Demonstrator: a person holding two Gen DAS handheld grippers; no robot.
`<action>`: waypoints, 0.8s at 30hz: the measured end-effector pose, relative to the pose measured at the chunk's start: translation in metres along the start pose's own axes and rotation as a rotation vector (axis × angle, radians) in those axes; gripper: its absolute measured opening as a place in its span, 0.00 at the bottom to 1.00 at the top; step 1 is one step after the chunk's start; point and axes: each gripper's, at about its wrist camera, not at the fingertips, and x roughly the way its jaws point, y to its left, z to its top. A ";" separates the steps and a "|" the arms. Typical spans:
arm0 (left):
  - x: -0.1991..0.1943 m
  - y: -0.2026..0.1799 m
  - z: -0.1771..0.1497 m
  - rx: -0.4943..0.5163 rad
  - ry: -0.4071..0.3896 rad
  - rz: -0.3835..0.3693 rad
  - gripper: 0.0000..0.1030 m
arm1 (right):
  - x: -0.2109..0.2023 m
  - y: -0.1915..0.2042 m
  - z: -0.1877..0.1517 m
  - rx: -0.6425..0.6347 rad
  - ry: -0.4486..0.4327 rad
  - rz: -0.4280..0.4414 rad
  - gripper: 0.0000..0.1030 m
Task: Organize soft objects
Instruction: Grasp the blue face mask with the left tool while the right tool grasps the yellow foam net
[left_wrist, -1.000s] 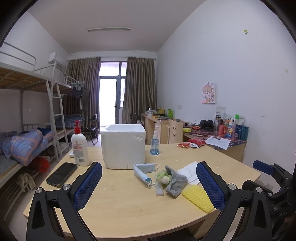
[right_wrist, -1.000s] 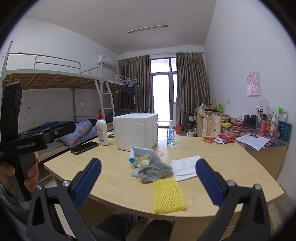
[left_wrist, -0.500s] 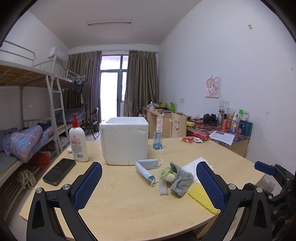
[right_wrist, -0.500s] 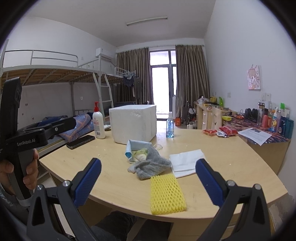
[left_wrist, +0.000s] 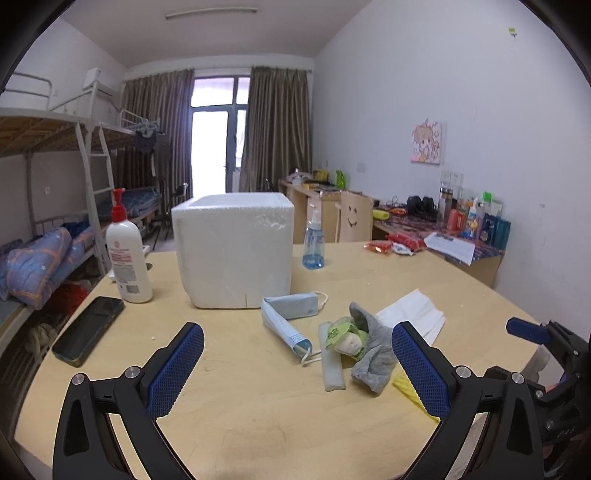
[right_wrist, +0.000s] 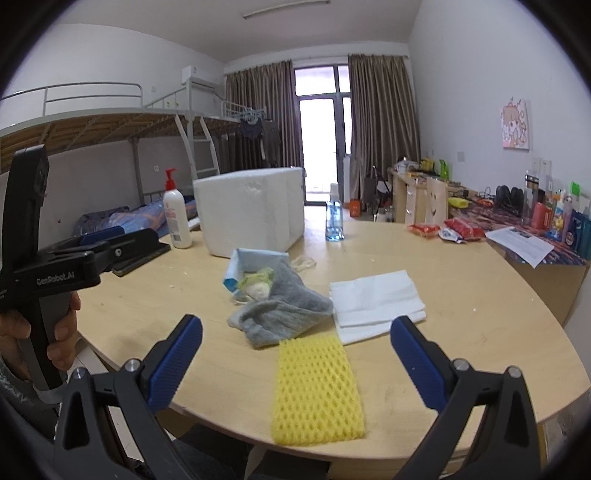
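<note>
**A:** On the table (left_wrist: 240, 424), nothing is picked yet. You're at the approach step. Left gripper (left_wrist: 295, 365) has its jaws wide apart and empty, hovering over the near edge. Right gripper (right_wrist: 295, 365) is the same: apart, empty, low at the table's front.

**B:** Where's the soft stuff, left to right?

**A:** In the left wrist view: blue face mask (left_wrist: 290, 314), folded, just in front of the foam box (left_wrist: 232, 254). Then a small green-wrapped bundle (left_wrist: 345, 334), touching the grey sock (left_wrist: 373, 354). White tissues (left_wrist: 413, 319) sit behind the sock, and the yellow foam net (right_wrist: 314, 391) is nearest your right gripper.

**B:** Orientation?

**A:** The net's long axis runs nearly straight away from you in the right wrist view, its short end hanging at the table edge. The sock lies crumpled, long axis diagonal, one end under the mask side, the other touching the net's far end.

**B:** Next move?

**A:** My read: drop the right gripper onto the net and pinch across its narrow width (the jaws already straddle it). Destination is likely the box, though I can't see inside it.
</note>
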 end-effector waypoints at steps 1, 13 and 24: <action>0.004 0.000 -0.001 0.004 0.007 0.003 0.99 | 0.003 -0.002 -0.001 0.001 0.005 -0.004 1.00; 0.055 0.006 0.004 -0.027 0.107 0.021 0.99 | 0.031 -0.016 -0.012 0.031 0.091 0.002 1.00; 0.113 0.013 0.012 -0.055 0.216 0.123 0.99 | 0.058 -0.019 -0.021 0.005 0.167 0.009 0.99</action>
